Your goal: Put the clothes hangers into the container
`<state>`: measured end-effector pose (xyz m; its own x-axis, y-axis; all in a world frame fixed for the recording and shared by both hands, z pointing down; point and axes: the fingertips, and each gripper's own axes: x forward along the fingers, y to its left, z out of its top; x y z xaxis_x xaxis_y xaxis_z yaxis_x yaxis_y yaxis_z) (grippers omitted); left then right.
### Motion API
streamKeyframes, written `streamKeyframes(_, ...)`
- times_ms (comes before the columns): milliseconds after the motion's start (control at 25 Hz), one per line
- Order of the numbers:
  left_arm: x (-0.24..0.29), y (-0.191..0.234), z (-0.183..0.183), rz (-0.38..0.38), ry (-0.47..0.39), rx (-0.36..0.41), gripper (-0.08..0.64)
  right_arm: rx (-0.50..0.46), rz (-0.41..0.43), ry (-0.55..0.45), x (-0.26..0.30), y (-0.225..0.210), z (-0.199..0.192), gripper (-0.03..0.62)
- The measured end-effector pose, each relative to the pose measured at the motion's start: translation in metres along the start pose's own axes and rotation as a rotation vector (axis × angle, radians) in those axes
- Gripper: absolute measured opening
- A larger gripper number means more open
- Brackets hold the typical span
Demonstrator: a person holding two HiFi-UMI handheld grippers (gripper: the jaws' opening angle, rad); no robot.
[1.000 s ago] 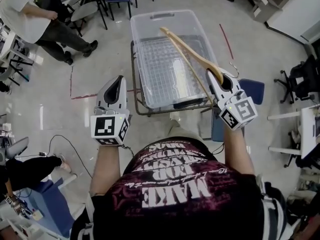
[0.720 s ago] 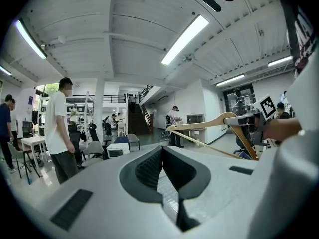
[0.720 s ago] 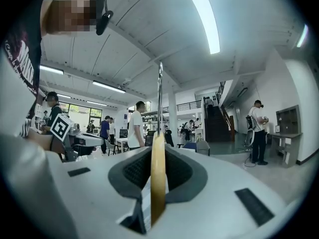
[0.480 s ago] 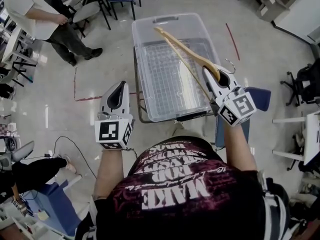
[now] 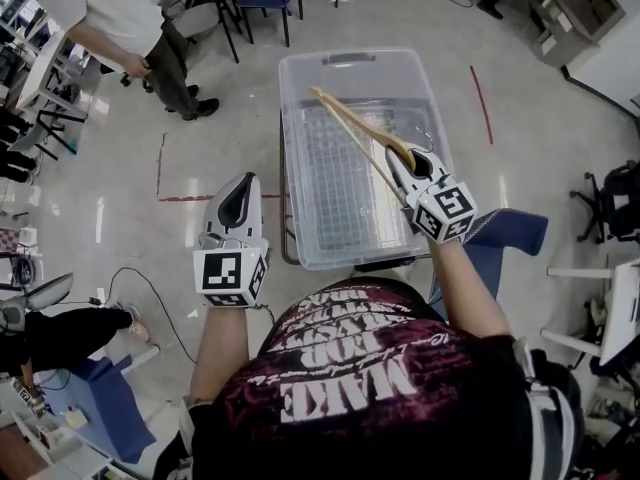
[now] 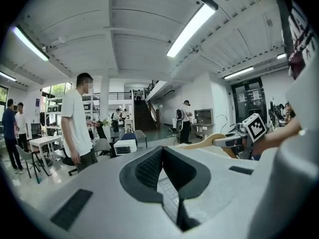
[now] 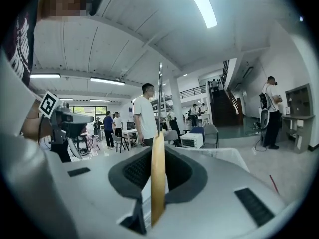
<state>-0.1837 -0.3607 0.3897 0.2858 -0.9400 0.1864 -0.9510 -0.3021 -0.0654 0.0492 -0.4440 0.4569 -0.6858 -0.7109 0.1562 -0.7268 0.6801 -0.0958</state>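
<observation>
Our right gripper [image 5: 396, 158] is clamped on the middle of a wooden clothes hanger [image 5: 352, 128], just below its metal hook [image 7: 160, 91]. One arm of the hanger slants away from us over the inside of the clear plastic container [image 5: 290, 138], and honestly we can't tell if the far tip touches it. Our left gripper [image 5: 243, 183] hangs over the floor [image 5: 200, 118] just left of the container, jaws a little apart with nothing between them, and a person in a white shirt [image 5: 110, 13] stands off at the far left.
</observation>
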Motion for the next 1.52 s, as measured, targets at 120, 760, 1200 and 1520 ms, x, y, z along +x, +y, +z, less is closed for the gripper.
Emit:
streamKeyframes(120, 0.009, 0.001, 0.003, 0.020, 0.008, 0.000, 0.006, 0.027, -0.002, 0.064, 0.017, -0.020, -0.030, 0.060)
streamKeyframes(760, 0.033, -0.003, -0.017, 0.091, 0.098, 0.001, 0.006, 0.210, 0.053, 0.373, 0.070, -0.067, -0.189, 0.060)
streamKeyframes(1200, 0.031, 0.001, -0.034, 0.120, 0.165, -0.003, 0.006, 0.335, 0.220, 0.642, 0.067, -0.041, -0.312, 0.075)
streamKeyframes(1520, 0.026, -0.006, -0.043, 0.114, 0.185, 0.006, 0.006, 0.489, 0.026, 0.712, 0.063, -0.083, -0.362, 0.252)
